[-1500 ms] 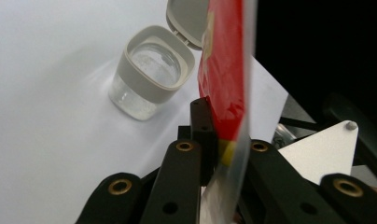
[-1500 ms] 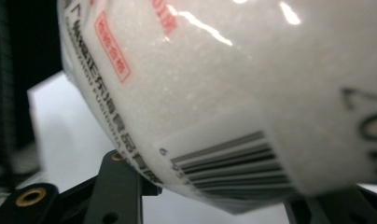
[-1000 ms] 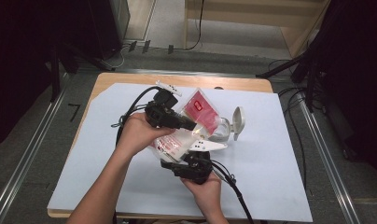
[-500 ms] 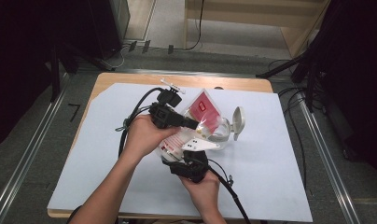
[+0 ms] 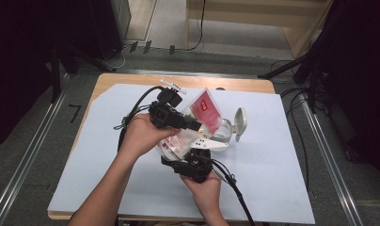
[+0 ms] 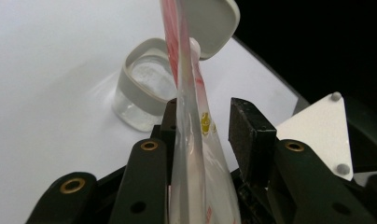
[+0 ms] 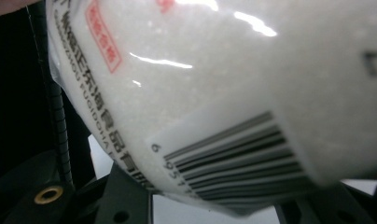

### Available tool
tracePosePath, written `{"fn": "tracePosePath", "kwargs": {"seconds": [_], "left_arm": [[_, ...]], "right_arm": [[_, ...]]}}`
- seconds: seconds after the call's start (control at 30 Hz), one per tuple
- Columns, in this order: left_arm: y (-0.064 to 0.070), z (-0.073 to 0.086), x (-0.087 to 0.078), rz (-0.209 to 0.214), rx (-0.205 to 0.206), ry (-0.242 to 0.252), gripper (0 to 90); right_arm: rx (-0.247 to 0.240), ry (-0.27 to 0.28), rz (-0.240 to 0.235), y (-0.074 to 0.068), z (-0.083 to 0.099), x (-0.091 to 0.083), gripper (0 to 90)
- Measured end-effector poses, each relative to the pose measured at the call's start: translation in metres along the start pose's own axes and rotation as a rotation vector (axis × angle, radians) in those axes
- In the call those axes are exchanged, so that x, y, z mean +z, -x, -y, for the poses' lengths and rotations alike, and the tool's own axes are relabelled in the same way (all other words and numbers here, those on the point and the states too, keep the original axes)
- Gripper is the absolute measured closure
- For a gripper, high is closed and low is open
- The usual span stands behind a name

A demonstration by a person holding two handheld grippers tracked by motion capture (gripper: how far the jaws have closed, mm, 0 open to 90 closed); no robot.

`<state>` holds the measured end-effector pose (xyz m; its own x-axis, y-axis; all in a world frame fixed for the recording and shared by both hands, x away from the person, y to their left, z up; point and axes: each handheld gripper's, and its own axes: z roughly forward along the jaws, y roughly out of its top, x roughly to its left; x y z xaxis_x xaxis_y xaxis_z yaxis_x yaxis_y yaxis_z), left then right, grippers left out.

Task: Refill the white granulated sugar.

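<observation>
A person holds a clear bag (image 5: 197,122) of white grains with red print above the middle of the bench (image 5: 282,188), which is covered with a pale sheet.

The left claw (image 5: 197,125) comes in from the left and reaches across the bag's upper part. In the left gripper view the bag (image 6: 191,140) stands edge-on between the jaws: the left jaw lies against it, while a gap shows between the film and the right jaw, so the claw (image 6: 203,126) is parted around the bag rather than pinching it.

The right claw (image 5: 190,157) sits at the near side under the bag's lower end. In the right gripper view the bag (image 7: 233,93), with its barcode, covers the jaw tips, so it cannot be told whether this claw is clamped or loose.

Just right of the bag a clear jar (image 5: 225,132) with a grey rim rests on the bench, its hinged lid (image 5: 240,121) flipped up. In the left gripper view the jar (image 6: 144,93) lies beyond the bag.
</observation>
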<state>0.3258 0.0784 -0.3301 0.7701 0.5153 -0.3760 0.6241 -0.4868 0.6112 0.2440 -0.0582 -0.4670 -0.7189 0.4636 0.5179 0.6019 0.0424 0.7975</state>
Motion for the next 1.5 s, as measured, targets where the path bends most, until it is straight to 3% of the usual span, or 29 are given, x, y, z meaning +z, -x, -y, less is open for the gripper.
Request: {"fn": "tracePosePath", "kwargs": {"seconds": [0.03,0.13,0.3,0.4,0.5,0.67,0.7,0.77,0.93,0.97,1.1,1.23,1.3,1.4,1.5], "left_arm": [[0.000,-0.001,0.000,-0.007,0.009,-0.007,71.4],[-0.003,-0.006,0.000,-0.002,-0.021,-0.039,83.5],[0.001,-0.016,0.004,-0.011,-0.054,-0.067,87.5],[0.003,-0.021,0.007,-0.032,-0.039,-0.074,87.3],[0.004,-0.027,0.006,0.001,-0.049,-0.059,84.9],[0.004,-0.028,0.006,-0.004,-0.039,-0.051,81.8],[0.001,-0.027,0.006,0.013,-0.055,-0.044,78.2],[0.000,-0.026,0.007,0.008,-0.059,-0.043,75.2],[-0.001,-0.026,0.009,-0.001,-0.052,-0.040,71.8],[-0.002,-0.025,0.008,0.004,-0.050,-0.034,69.8],[-0.002,-0.024,0.006,-0.003,-0.044,-0.043,66.3],[-0.002,-0.024,0.001,-0.048,-0.010,-0.068,70.0],[-0.002,-0.023,-0.002,-0.037,-0.015,-0.064,72.1],[-0.002,-0.022,-0.004,-0.050,0.001,-0.074,84.4],[-0.002,-0.022,-0.005,-0.058,-0.001,-0.097,86.9]], "right_arm": [[-0.006,-0.003,0.005,0.001,0.000,0.000,60.5],[-0.051,-0.023,0.044,0.000,-0.001,-0.001,60.3],[-0.100,-0.056,0.087,-0.003,-0.009,0.002,58.4],[-0.126,-0.084,0.122,-0.006,-0.016,0.006,55.3],[-0.117,-0.061,0.126,-0.005,-0.019,0.007,55.6],[-0.090,-0.052,0.109,-0.006,-0.022,0.009,56.5],[-0.058,-0.036,0.088,-0.004,-0.022,0.010,57.8],[-0.015,-0.024,0.048,-0.001,-0.021,0.011,58.6],[0.022,-0.010,0.026,0.002,-0.018,0.013,59.4],[0.055,0.007,-0.002,0.004,-0.017,0.012,59.9],[0.068,0.017,-0.010,0.006,-0.016,0.011,60.3],[0.060,0.019,-0.006,0.007,-0.014,0.010,60.8],[0.057,0.020,-0.005,0.007,-0.013,0.009,60.8],[0.041,0.024,0.001,0.005,-0.014,0.008,60.8],[0.026,0.012,0.007,0.004,-0.013,0.008,60.7]]}}
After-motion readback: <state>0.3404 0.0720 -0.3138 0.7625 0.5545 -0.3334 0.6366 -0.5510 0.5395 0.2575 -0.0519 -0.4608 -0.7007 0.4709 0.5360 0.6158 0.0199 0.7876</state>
